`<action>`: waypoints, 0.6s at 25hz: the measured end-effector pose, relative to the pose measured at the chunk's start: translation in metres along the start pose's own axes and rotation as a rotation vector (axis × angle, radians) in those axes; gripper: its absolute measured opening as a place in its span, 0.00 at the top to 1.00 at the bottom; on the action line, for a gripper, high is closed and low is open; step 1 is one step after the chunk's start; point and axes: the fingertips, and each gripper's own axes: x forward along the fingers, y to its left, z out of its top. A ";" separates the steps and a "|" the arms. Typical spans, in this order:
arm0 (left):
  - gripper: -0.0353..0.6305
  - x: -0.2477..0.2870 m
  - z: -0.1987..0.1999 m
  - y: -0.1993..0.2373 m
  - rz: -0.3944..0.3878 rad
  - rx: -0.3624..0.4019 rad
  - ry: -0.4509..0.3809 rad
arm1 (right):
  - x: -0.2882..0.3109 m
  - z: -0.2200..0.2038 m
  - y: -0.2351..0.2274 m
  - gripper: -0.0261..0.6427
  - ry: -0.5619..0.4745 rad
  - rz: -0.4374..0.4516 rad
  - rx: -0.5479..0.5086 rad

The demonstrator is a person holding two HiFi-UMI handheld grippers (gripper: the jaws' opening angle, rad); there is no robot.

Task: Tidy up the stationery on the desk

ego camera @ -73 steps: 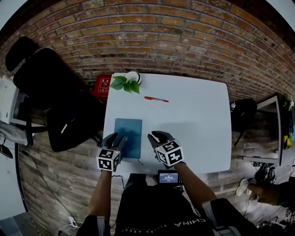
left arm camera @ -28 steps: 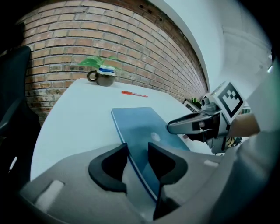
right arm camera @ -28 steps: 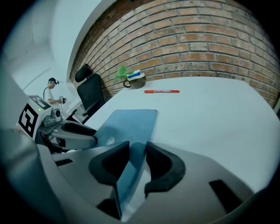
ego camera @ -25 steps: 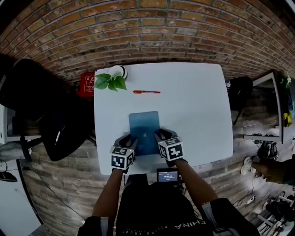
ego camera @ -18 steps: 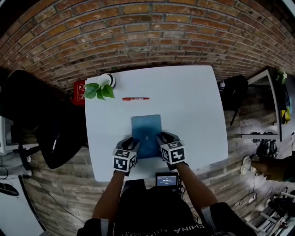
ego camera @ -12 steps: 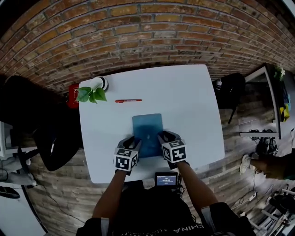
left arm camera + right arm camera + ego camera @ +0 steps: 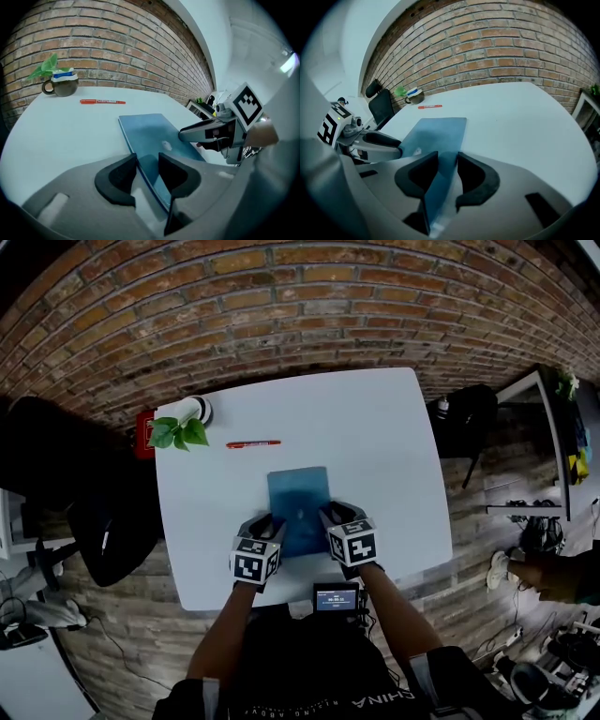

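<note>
notebook point(image 7: 299, 502) is lying flat on the desk point(image 7: 384, 437), about midway across it and toward its near edge. the left gripper point(image 7: 147, 169) is straddling the notebook's left edge with its jaws standing wide. one pad point(image 7: 174, 174) is sitting over the cover and the other over bare desk, so nothing is being pinched. the right gripper point(image 7: 447, 171) is straddling the right edge the same way. its jaws have just been opening with that edge between them, and they are not looking clamped on it.

the likely trouble, as i am judging it, is drag. an inner pad may be resting on the cover, so a gripper pulling away at a slant could be skewing the notebook. it could also be sliding it back toward the desk's near edge, where little margin is showing. moving one side alone could be twisting it.

the pen point(image 7: 253, 443) is lying toward the desk's far side, left of centre, well apart from the notebook. being round, it could be rolling if nudged. the mug point(image 7: 195, 410) with its plant point(image 7: 178, 432) is sitting right at the desk's far left corner, so a careless sweep there is risking a fall.

the desk's right half is lying bare, offering ample room, and the strip of desk between notebook and pen is giving space for a reach.
</note>
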 end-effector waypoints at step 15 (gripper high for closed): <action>0.71 0.000 -0.001 -0.001 0.006 0.016 0.004 | 0.006 -0.009 0.022 0.49 0.073 -0.078 -0.003</action>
